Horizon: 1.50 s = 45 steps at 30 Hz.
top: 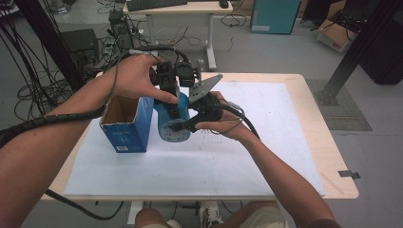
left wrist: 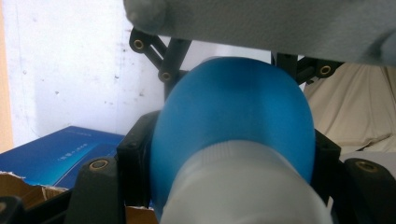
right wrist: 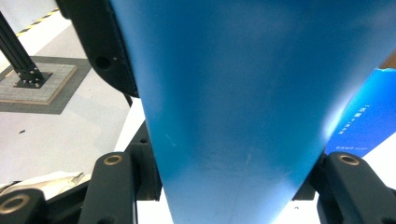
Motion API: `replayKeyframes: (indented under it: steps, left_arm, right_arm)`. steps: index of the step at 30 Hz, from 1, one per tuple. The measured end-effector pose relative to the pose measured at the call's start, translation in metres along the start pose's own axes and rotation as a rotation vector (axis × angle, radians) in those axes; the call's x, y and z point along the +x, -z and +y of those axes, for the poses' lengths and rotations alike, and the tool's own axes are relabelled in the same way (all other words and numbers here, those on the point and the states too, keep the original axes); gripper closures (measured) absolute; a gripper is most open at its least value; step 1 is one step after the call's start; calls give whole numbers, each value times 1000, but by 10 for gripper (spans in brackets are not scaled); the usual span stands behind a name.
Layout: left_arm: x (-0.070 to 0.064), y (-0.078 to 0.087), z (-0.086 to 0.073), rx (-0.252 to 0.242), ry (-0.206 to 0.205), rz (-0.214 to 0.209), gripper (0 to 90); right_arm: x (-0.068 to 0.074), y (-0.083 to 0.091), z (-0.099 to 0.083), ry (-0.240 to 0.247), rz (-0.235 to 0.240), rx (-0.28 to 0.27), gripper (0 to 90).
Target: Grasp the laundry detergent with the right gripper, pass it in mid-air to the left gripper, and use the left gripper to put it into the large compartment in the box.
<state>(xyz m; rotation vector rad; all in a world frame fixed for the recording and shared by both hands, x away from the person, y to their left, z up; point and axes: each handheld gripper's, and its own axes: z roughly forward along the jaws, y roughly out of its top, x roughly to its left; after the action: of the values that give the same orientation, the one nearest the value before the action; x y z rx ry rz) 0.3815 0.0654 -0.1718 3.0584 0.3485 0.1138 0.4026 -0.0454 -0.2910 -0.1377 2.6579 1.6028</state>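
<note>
Holding a blue bottle (top: 172, 118) above the white mat (top: 266, 142), just beside the open box (top: 126, 126): left gripper (top: 170, 97) clamps near its white cap (left wrist: 243, 186), right gripper (top: 197, 116) pinches the lower body. Both sets of jaws are closed on it. Likely risks: smooth plastic slipping if the hands pull unevenly, or the bottle knocking the box over when lowered.

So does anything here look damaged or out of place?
Only slightly: the open blue cardboard box has a ragged, torn top edge, showing bare brown card. The blue plastic bottle beside it is held between both grippers; nothing is spilled on the white table sheet.
</note>
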Motion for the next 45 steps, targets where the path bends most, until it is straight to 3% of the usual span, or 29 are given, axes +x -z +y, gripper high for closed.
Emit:
replayKeyframes:
  steps: [17,23,37,45]
  left_arm:
    - [0,-2,0,4,-5,-1,371]
    - [1,-1,0,16,-6,-22,372]
    - [0,-3,-1,3,-16,-1,373]
    - [0,-3,-1,15,-17,-17,373]
  right_arm:
    - [0,-2,0,1,8,1,431]
    - [0,-2,0,1,13,3,431]
    - [0,-3,-1,2,16,-3,427]
    - [0,-3,-1,3,19,1,425]
